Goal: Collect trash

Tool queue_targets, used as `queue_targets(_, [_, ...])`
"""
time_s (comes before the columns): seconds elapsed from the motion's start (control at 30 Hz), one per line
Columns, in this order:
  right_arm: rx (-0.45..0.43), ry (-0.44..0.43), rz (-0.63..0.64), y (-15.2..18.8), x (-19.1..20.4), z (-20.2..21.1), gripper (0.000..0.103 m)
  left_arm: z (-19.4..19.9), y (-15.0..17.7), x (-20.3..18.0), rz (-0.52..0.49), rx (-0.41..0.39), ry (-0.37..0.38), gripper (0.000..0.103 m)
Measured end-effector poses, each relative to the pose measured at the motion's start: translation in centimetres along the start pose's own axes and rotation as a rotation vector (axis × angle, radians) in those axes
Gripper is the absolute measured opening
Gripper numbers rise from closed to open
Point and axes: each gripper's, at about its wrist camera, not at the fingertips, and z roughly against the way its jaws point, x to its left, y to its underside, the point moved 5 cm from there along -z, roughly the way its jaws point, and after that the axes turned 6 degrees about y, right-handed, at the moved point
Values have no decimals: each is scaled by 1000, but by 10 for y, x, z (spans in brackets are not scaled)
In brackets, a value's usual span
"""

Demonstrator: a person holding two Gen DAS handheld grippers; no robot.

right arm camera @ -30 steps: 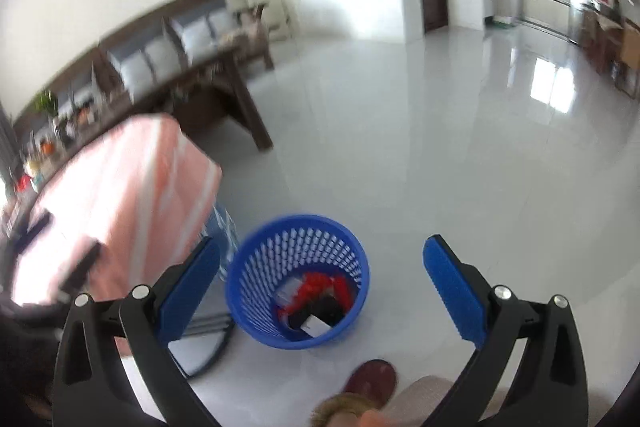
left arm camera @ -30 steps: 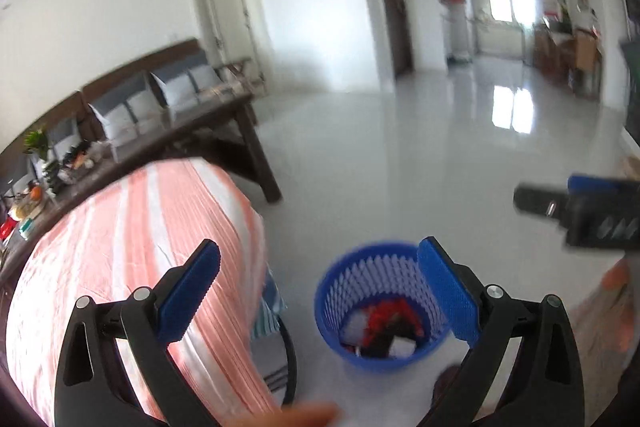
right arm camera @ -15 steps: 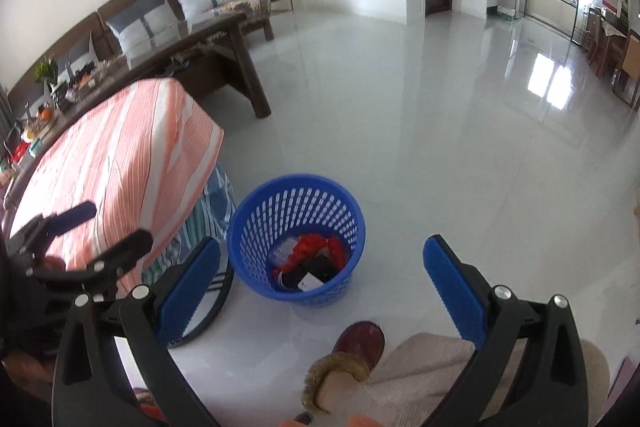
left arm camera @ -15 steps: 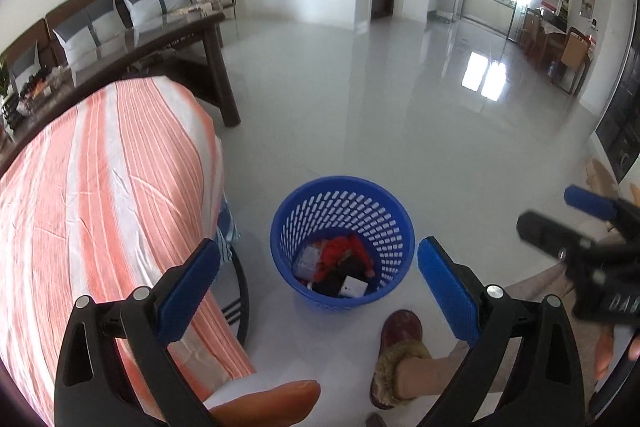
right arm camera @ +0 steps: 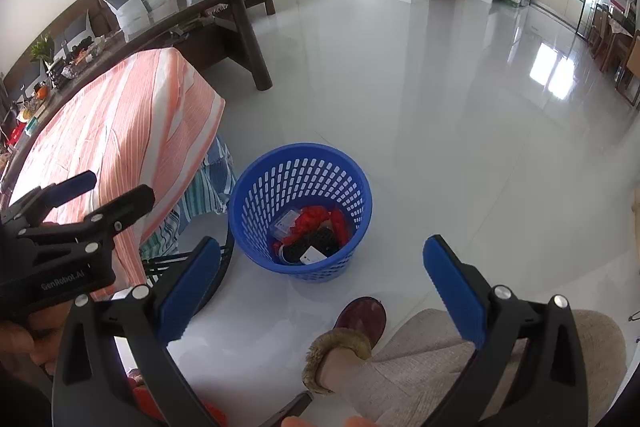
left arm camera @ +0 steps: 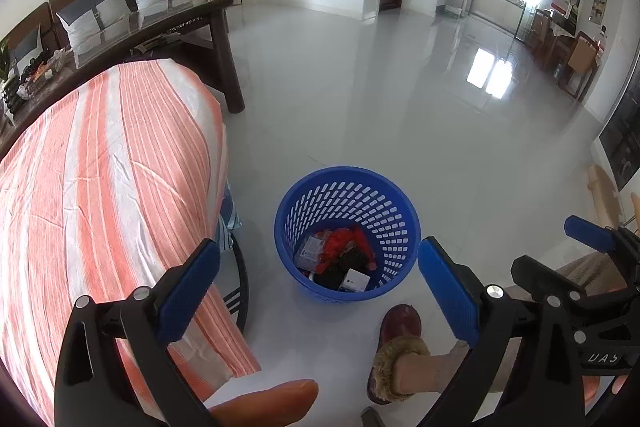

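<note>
Left tool and right tool: both spread, empty. Blue basket stands on the floor beside the striped-cloth desk, holding the trash.

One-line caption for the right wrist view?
Open right tool above blue basket holding trash, beside striped-cloth table.

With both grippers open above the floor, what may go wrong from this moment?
1. The person's slipper is close to the blue basket; a step could tip it and spill the trash.
2. Both the left gripper and the right gripper are empty, and the striped cloth looks bare, so any trash left may be missed.
</note>
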Motion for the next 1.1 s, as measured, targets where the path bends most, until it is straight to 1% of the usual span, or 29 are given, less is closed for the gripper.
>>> queue_targets(0.47, [4,6,6,-1,3,4,98,-3,-2,0,-8,8,-18,98])
queue_targets(1.1, [16,2,6,1,5,0,98,-6,-1,5,7,19,-15,98])
